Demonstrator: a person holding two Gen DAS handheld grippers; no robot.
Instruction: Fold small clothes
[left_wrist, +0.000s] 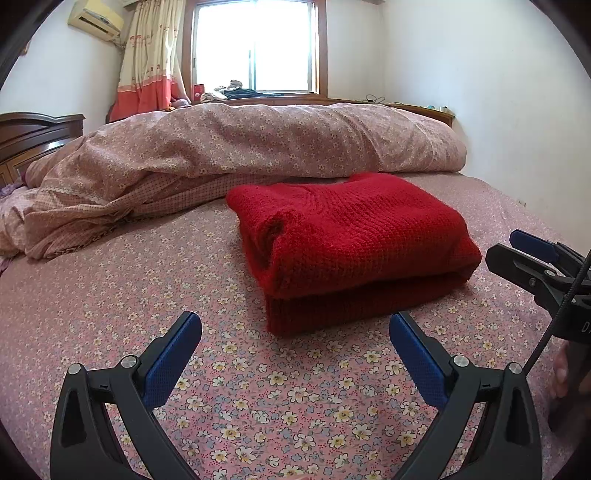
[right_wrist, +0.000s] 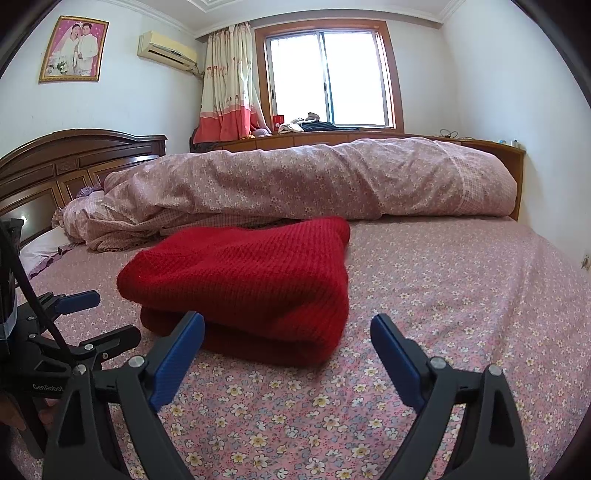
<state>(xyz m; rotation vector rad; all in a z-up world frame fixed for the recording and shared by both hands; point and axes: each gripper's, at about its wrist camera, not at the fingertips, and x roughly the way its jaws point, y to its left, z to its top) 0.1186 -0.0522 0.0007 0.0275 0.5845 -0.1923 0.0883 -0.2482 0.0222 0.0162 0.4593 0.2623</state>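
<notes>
A red knitted sweater lies folded in a thick rectangle on the flowered bed sheet; it also shows in the right wrist view. My left gripper is open and empty, just in front of the sweater's near edge. My right gripper is open and empty, its left finger close to the sweater's near edge. The right gripper shows at the right edge of the left wrist view. The left gripper shows at the left of the right wrist view.
A bunched pink flowered duvet lies along the far side of the bed behind the sweater. A dark wooden headboard stands at the left. A window and curtain are on the far wall.
</notes>
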